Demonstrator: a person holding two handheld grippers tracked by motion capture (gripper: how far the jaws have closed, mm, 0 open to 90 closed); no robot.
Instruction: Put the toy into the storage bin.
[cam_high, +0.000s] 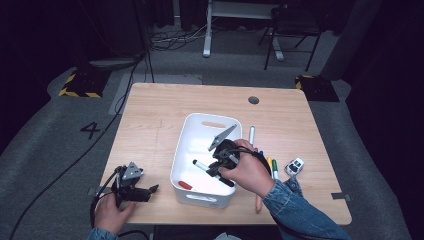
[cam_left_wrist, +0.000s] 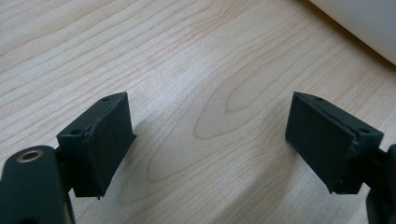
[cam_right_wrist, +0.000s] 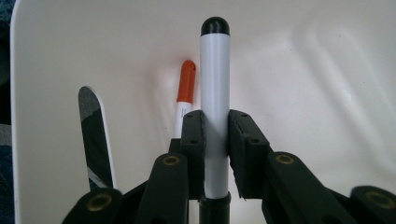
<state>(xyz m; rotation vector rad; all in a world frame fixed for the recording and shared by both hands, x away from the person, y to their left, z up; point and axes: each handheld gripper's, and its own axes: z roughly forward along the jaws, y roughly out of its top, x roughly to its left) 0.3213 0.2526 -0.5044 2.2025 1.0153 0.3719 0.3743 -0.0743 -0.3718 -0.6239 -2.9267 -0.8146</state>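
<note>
Plainly, the right hand-held gripper (cam_right_wrist: 215, 140) clamps a black-capped marker (cam_right_wrist: 215, 93) low over the white bin (cam_high: 187, 135) (an orange-capped marker (cam_right_wrist: 185, 91) lies inside); released askew, it might strike the rim and roll out. The left hand-held gripper (cam_left_wrist: 210, 140) rests open on the table (cam_left_wrist: 187, 56)

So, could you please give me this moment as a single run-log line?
right tool: shut on black-capped marker, over white bin | left tool: open, nothing held, above table | in bin: red-capped marker

Overhead and close tongs cameras share the bin (cam_high: 186, 134).
</note>
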